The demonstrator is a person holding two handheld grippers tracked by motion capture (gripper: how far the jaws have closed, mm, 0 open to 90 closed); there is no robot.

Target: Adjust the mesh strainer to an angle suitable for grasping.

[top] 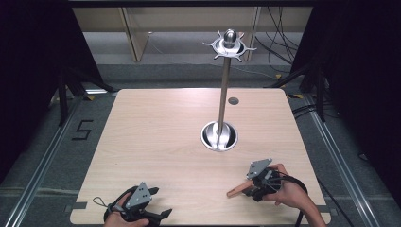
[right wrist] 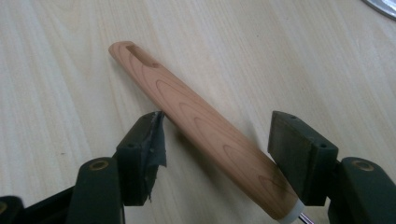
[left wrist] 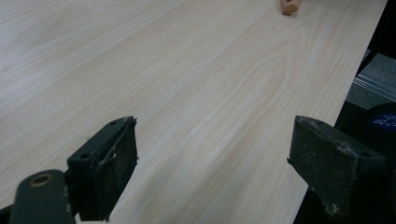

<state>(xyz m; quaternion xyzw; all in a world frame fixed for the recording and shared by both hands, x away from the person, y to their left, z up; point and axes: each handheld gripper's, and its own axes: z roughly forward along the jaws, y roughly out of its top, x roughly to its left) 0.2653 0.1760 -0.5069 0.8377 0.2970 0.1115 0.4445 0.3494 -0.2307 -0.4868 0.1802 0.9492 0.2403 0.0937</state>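
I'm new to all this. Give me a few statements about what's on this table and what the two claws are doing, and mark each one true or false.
1. A wooden handle lies between the jaws of the right claw. True.
2. The left claw grips the handle. False: its jaws stand wide apart over bare table.
3. A tall metal stand rises from a round base. True.
4. The handle hangs from the stand's top. False: it lies on the table near the front right.
5. The handle's far end has a slot. True.
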